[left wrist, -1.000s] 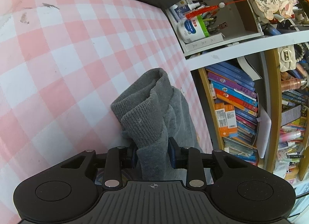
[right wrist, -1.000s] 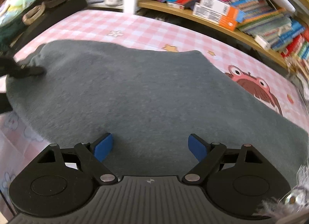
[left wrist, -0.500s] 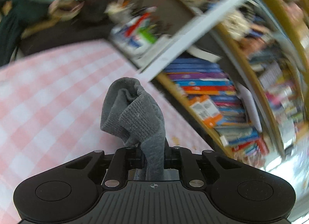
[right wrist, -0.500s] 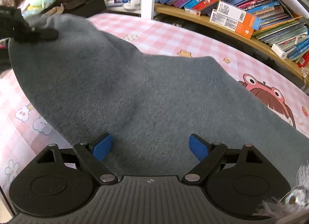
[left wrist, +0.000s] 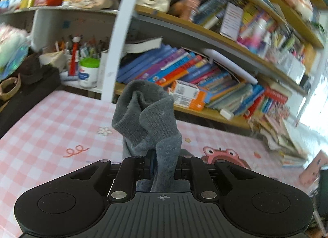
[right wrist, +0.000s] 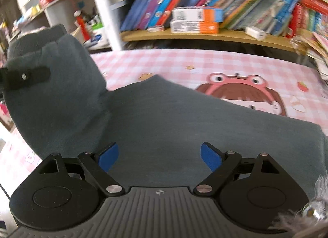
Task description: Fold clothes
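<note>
My left gripper point(left wrist: 164, 166) is clenching a bunched fold of the grey garment point(left wrist: 146, 119), its jaws pressed together on the cloth at 6 o'clock of the left wrist view. The ribbed cuff is rising from the jaws toward 12 o'clock, held up off the pink checked cloth point(left wrist: 51, 127) that is covering the table. Behind it, at 1 to 3 o'clock, the bookshelf point(left wrist: 205, 78) is showing leaning rows of books; at 10 o'clock a green-lidded tub point(left wrist: 88, 72) is standing among pens.

My right gripper point(right wrist: 160, 156) is hovering with its jaws spread wide, the blue pads point(right wrist: 107, 156) apart and gripping nothing. I am seeing the garment point(right wrist: 164, 127) below and ahead of it, the main body lying flat on the checked cloth point(right wrist: 184, 63) from the centre out to 3 o'clock. At 9 to 10 o'clock in this view one end of the garment is lifting clear of the table, with a black finger of the left gripper point(right wrist: 26, 78) lying across it. A cartoon face print point(right wrist: 242, 92) on the cloth is showing at 1 o'clock, partly covered by the garment's edge. Whether the right pads are touching the fabric, I cannot tell.
</note>
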Tool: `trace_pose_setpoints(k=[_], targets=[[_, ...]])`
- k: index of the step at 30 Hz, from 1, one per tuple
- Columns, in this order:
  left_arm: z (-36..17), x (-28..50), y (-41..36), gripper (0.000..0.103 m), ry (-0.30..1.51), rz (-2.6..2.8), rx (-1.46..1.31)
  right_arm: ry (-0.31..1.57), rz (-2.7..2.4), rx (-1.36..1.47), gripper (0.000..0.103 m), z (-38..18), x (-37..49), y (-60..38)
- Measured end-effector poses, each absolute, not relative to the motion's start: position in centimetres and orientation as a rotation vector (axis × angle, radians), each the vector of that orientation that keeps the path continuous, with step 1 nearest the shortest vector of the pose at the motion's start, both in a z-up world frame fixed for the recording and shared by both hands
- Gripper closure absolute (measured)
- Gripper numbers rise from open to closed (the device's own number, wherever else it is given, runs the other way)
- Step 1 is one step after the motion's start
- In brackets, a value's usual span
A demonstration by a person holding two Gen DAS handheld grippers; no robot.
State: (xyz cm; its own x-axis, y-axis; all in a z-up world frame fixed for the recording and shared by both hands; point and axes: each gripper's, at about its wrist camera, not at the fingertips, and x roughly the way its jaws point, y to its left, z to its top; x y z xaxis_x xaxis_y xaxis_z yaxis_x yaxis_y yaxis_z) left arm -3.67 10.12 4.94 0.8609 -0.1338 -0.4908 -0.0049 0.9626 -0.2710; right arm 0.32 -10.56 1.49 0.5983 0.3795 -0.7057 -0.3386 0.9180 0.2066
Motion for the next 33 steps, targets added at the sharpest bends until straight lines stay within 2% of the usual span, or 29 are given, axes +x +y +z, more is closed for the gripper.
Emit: trace_pose_setpoints(k=[9,12,15,19,21,23,25,29,33], targets=[[3.4,-1.9,4.7,0.088,0.622,-0.088,-0.143,0.837,0.38,0.133,0.016,1.4,0.5,-14.8],[2.4,-1.6,2.9,0.083,0.671,-0.098,-0.099,0.846,0.371,0.161,0.016,1.2,0.6,-15.9],[0.9,-1.3,1.1,0.073,0.742,-0.133,-0.065,0.855,0.362,0.189,0.016,1.0,0.7,-16.9],[-0.9,-1.5,-1.0,0.068,0.831,-0.179,-0.003,0.867,0.349,0.226,0.016,0.8,0.8,-18.3],[-1.1,-1.9,-1.4,0.062,0.835,-0.19,0.016,0.878,0.349,0.25,0.016,0.6,1.0,-18.5],[-0.7,-2.6,-1.3,0.038,0.822,-0.22,-0.005,0.889,0.353,0.276,0.016,0.5,1.3,-18.6],[0.1,-3.5,-1.2,0.028,0.783,-0.249,-0.018,0.892,0.355,0.301,0.016,0.4,1.4,-18.6],[1.6,-5.1,-1.0,0.028,0.691,-0.287,-0.016,0.895,0.352,0.36,0.016,0.4,1.8,-18.8],[2.9,-5.8,1.6,0.029,0.61,-0.248,-0.15,0.898,0.369,0.419,0.016,0.4,1.9,-18.6]])
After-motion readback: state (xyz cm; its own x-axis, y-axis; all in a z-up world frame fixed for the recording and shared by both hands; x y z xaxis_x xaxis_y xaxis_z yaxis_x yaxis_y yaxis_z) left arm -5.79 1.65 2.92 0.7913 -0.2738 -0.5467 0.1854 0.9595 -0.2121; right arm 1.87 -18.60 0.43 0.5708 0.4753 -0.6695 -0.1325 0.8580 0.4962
